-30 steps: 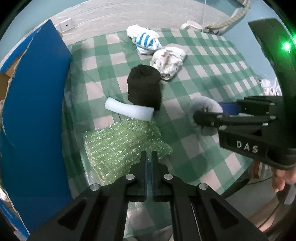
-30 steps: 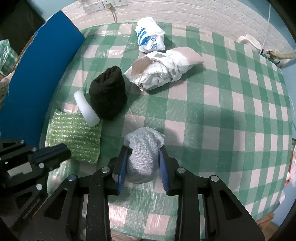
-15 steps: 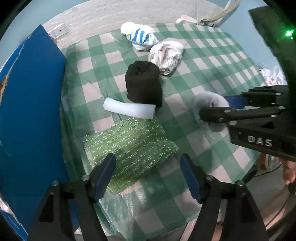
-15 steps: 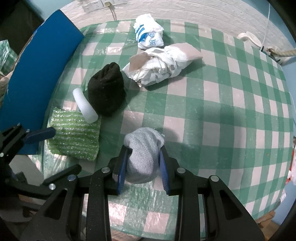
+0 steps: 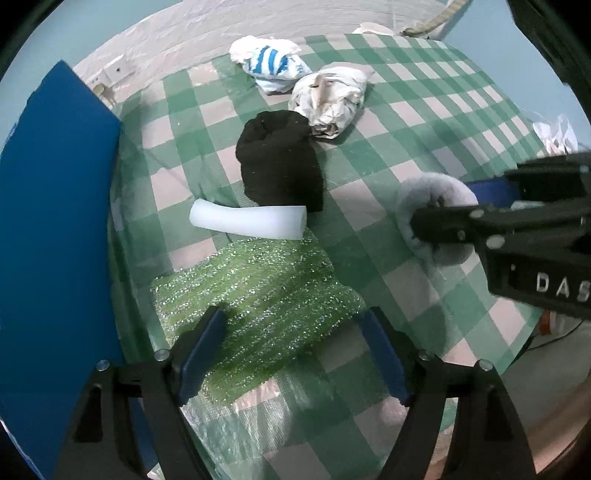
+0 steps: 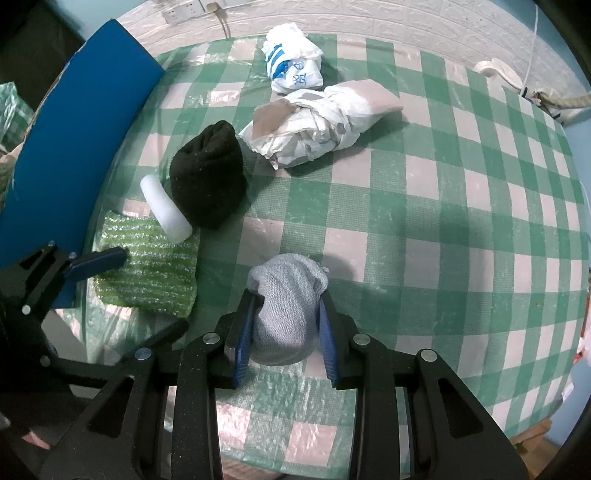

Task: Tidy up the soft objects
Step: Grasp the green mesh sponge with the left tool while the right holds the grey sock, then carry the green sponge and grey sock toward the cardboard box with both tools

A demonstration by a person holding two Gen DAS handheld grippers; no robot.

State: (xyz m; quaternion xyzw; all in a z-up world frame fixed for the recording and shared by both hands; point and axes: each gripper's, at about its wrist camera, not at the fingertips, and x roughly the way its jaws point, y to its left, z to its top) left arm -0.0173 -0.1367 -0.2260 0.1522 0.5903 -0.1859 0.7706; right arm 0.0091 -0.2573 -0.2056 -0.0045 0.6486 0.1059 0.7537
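My right gripper [image 6: 286,312] is shut on a grey rolled sock [image 6: 286,295] near the table's front edge; the sock also shows in the left wrist view [image 5: 436,218]. My left gripper [image 5: 291,332] is open wide, its fingers either side of the near edge of a green bubble-wrap sheet [image 5: 255,299], which also shows in the right wrist view [image 6: 147,266]. A white foam roll [image 5: 249,219] lies beyond the sheet, touching a black rolled sock [image 5: 280,158]. Further back lie a crumpled white bag [image 5: 332,99] and a blue-striped white bag [image 5: 269,66].
A blue board [image 5: 55,221] stands along the table's left edge. The table carries a green-and-white checked cloth [image 6: 443,221]. A wall with a socket strip [image 6: 184,11] runs behind. A cable and rope [image 6: 535,96] lie at the back right corner.
My left gripper went from shut to wide open and moved forward over the green bubble-wrap sheet. My right gripper stayed shut on the grey sock, barely moving.
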